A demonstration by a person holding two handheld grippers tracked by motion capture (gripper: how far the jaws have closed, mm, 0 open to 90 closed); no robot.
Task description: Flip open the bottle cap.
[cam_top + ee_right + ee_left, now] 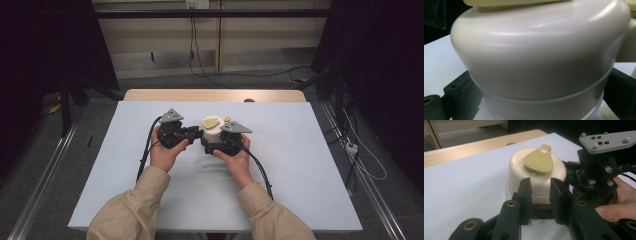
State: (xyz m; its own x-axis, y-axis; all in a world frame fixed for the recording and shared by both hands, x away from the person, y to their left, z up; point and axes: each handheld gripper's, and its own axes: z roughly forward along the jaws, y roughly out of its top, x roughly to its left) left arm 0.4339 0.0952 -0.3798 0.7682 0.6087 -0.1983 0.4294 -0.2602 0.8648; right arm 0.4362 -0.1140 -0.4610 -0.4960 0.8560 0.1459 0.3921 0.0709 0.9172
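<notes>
Grip, right: your right gripper (216,146) has its jaws set on either side of the cream container (211,133), low on its body below the seam; in the right gripper view the container (536,60) swells between the two black jaws at 8 and 4 o'clock, so close that it looks clamped.
Grip, left: your left gripper (196,133) points at the container from 9 o'clock; in the left gripper view its jaws stand narrow, with a gap between the pads, their tips right at the container's near wall (536,187). You hold nothing in it.
Hands: your left hand (165,150) wraps its gripper body; your right hand (235,156) wraps the other, with fingers (616,211) showing at 3 o'clock in the left gripper view.
Container: it stands upright near the middle of the white table sheet (295,165), slightly toward 12 o'clock.
Lid flap: an olive, teardrop-shaped flap (538,161) lies flat on the container top, and a small round tab (545,147) sits at its 12 o'clock end.
Plates: a grey three-cornered plate (171,116) rides above the left gripper, another (235,127) above the right.
Table: a wooden edge (215,95) shows beyond the sheet at 12 o'clock.
</notes>
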